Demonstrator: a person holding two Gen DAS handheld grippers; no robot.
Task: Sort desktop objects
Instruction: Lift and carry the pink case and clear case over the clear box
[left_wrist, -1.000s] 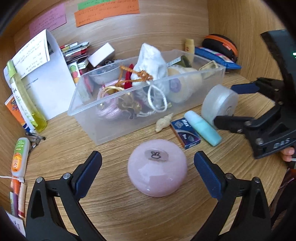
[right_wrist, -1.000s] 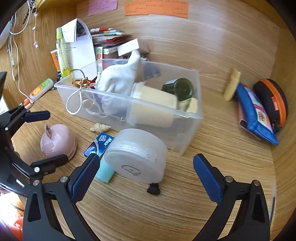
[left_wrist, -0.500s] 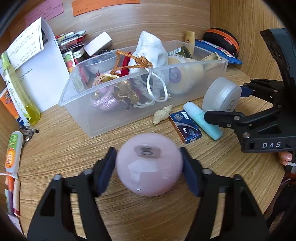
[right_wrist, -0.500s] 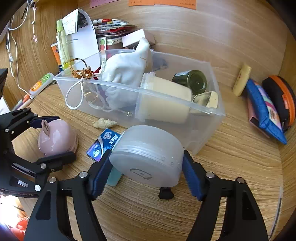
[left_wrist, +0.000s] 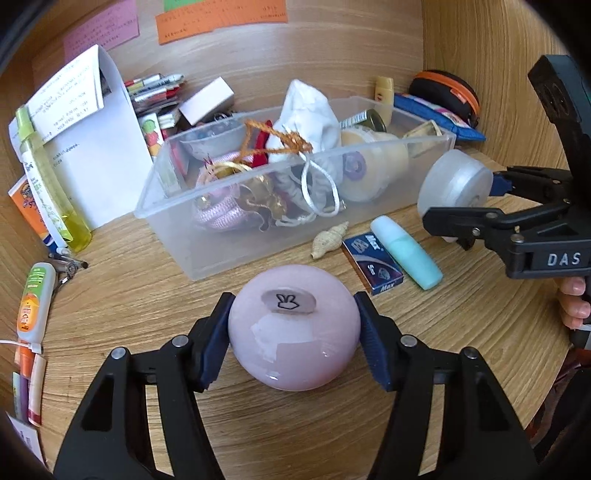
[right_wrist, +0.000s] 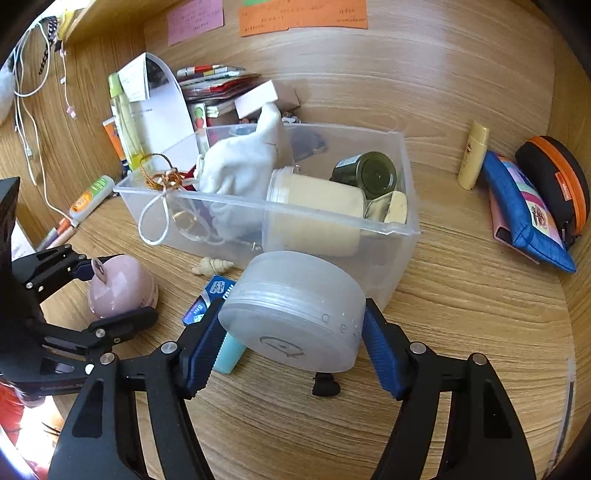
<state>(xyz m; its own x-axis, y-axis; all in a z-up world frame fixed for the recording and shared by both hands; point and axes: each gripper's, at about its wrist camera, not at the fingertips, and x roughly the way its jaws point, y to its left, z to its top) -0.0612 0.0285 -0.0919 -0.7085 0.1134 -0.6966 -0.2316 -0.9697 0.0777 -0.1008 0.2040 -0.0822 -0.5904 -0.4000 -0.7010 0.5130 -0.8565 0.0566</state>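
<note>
Pink dome (left_wrist: 294, 326) clamped betw. L fingers (left_wrist: 218, 338); frosted tub (right_wrist: 291, 312) betw. R fingers (right_wrist: 380, 352).

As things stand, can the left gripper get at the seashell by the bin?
Probably not yet: the left gripper is shut on the pink ball, so its fingers are occupied. The seashell lies unobstructed just beyond, beside the clear bin.

Glossy pink ceramic dome (left_wrist: 293, 326), woodgrain desk (left_wrist: 147, 302)
</note>
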